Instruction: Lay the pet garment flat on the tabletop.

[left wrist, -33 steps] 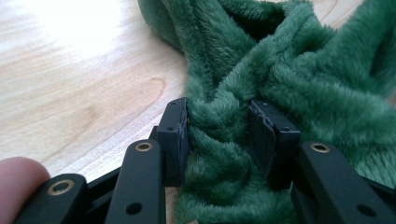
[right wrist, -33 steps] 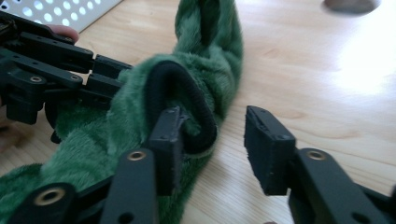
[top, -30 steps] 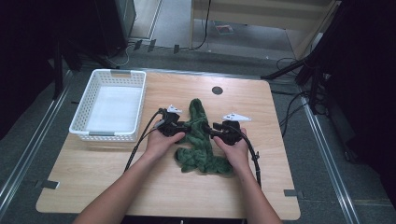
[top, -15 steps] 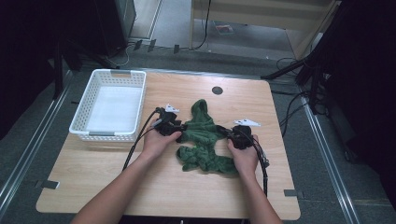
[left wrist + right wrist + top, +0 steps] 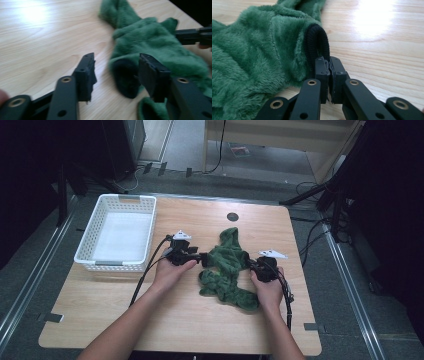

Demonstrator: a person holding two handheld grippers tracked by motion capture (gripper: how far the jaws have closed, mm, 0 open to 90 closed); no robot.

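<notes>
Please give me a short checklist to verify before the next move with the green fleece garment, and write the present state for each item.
1. Right tool shut on the black cuff of the green fleece garment: ok.
2. Left tool open, jaws apart: ok.
3. Left tool has a hold on the garment: not ok; one jaw is beside the dark opening, the other is over bare table.
4. Garment lies flat: not ok, it is bunched.
5. White basket apart from the garment: ok.
6. Strength of the right grip: cannot tell.
</notes>
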